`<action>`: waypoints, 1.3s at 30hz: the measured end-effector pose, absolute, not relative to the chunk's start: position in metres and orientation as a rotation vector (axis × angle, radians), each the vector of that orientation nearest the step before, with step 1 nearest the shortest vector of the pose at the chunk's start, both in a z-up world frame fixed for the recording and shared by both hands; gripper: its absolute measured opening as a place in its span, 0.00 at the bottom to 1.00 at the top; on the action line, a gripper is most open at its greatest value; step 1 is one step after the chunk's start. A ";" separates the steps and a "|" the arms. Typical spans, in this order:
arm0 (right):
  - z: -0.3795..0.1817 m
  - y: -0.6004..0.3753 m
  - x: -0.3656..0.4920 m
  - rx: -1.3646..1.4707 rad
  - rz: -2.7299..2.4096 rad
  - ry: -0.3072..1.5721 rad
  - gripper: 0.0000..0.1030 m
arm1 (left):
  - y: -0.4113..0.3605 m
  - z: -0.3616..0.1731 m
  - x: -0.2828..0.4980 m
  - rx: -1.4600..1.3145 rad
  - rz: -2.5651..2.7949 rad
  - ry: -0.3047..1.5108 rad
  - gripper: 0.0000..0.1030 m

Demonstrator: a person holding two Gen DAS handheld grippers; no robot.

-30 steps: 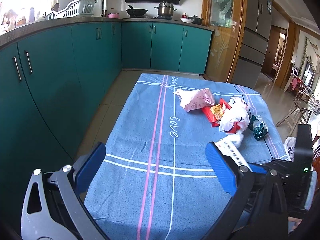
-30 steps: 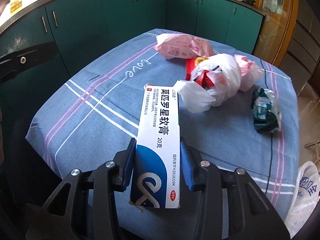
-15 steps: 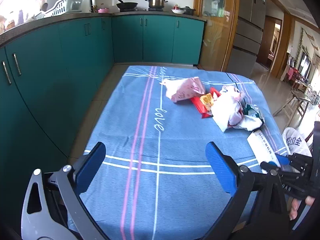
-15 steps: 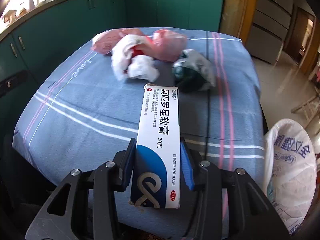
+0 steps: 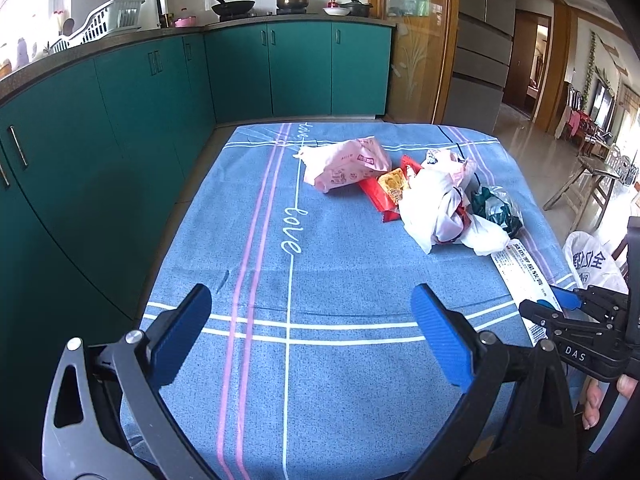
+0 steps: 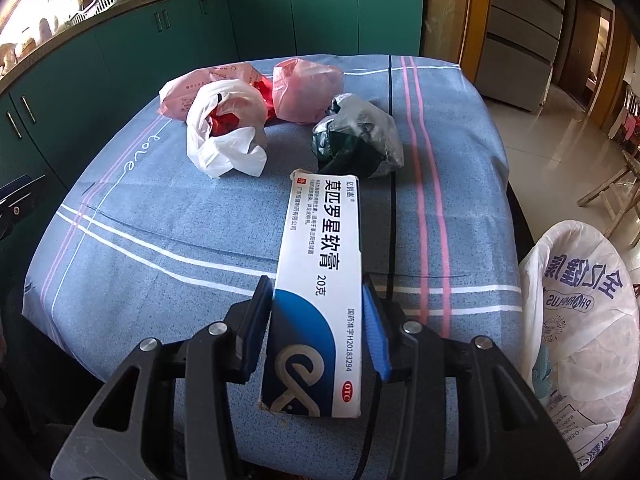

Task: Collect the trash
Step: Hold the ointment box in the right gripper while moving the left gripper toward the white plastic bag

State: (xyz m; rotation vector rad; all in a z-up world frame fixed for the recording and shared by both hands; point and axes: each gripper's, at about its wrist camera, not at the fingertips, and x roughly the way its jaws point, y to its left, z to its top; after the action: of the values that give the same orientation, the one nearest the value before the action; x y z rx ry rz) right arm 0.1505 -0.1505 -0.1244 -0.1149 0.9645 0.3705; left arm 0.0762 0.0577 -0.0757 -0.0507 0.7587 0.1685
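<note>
My right gripper (image 6: 316, 312) is shut on a white and blue ointment box (image 6: 320, 280) and holds it above the near right part of the table; the box also shows in the left wrist view (image 5: 524, 280). My left gripper (image 5: 312, 332) is open and empty over the near end of the blue tablecloth (image 5: 280, 360). Trash lies further back: a pink bag (image 5: 344, 164), a red wrapper (image 5: 384, 196), a white plastic bag (image 5: 440, 208), a dark green bag (image 5: 496, 208). A pink plastic bag (image 6: 304, 88) shows in the right wrist view.
A white plastic sack (image 6: 580, 320) hangs open off the table's right side, also seen in the left wrist view (image 5: 592, 264). Green kitchen cabinets (image 5: 120, 120) run along the left and back. A fridge (image 5: 480, 40) and chairs stand to the right.
My right gripper has carried the box to the right, toward the table's right edge and the white sack. My left gripper has stayed open, its view shifted slightly right.
</note>
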 end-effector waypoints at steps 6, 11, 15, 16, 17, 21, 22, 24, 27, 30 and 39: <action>-0.126 -0.152 0.150 -0.108 0.367 0.967 0.43 | 0.057 -0.077 0.076 -0.047 0.167 0.765 0.97; -0.127 -0.151 0.149 -0.105 0.368 0.967 0.43 | 0.057 -0.077 0.076 -0.045 0.167 0.767 0.97; -0.128 -0.148 0.149 -0.115 0.370 0.967 0.43 | 0.057 -0.079 0.076 -0.045 0.165 0.770 0.97; -0.129 -0.147 0.149 -0.116 0.374 0.969 0.43 | 0.056 -0.079 0.076 -0.043 0.164 0.771 0.97; -0.130 -0.146 0.149 -0.117 0.376 0.971 0.43 | 0.056 -0.080 0.077 -0.040 0.164 0.773 0.97; -0.131 -0.143 0.149 -0.123 0.381 0.969 0.43 | 0.055 -0.082 0.079 -0.038 0.162 0.781 0.97; -0.131 -0.142 0.149 -0.125 0.382 0.967 0.43 | 0.054 -0.083 0.080 -0.037 0.163 0.784 0.97; -0.131 -0.142 0.150 -0.126 0.383 0.964 0.43 | 0.054 -0.085 0.082 -0.036 0.162 0.791 0.97; -0.132 -0.141 0.150 -0.135 0.383 0.959 0.44 | 0.053 -0.088 0.084 -0.035 0.163 0.799 0.97; -0.132 -0.141 0.151 -0.134 0.382 0.957 0.45 | 0.055 -0.089 0.085 -0.044 0.152 0.801 0.97; -0.128 -0.146 0.149 -0.143 0.361 0.940 0.45 | 0.058 -0.078 0.110 -0.118 0.067 0.751 0.97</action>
State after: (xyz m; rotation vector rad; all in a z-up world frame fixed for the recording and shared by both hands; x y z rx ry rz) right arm 0.1494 -0.1458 -0.1282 -0.1427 0.9398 0.3611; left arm 0.1103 0.0575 -0.0782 -0.1184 0.7511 0.0670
